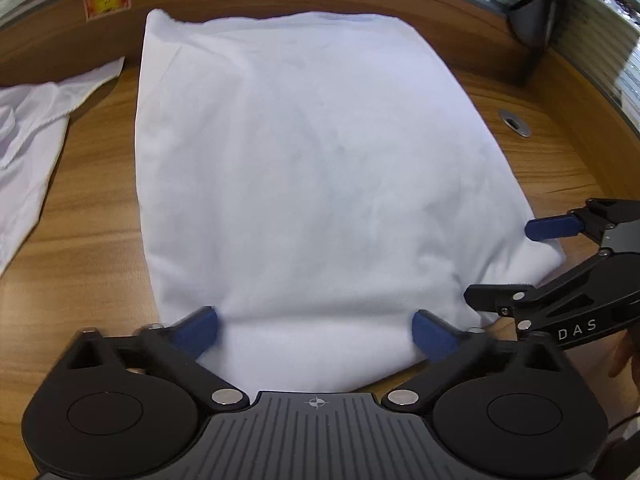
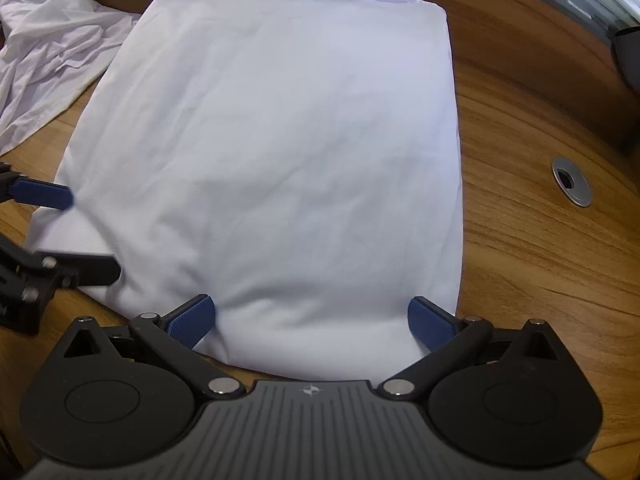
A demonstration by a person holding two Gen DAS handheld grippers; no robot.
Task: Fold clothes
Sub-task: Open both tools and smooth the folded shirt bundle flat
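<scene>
Folded garment (image 1: 304, 168), crumpled cloth (image 1: 28, 132) beside, grommet (image 1: 515, 122)

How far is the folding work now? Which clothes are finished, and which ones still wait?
Done so far: the white garment lies flat as a neat rectangle on the wooden table. In hand: the left gripper and the right gripper both stand open over its near edge, gripping nothing. Left: probably another fold of it, then the crumpled white clothing beside it, which looks unfolded.

garment (image 1: 312, 152): plain white | table (image 1: 100, 216): brown woodgrain | fingers (image 2: 192, 320): blue
</scene>
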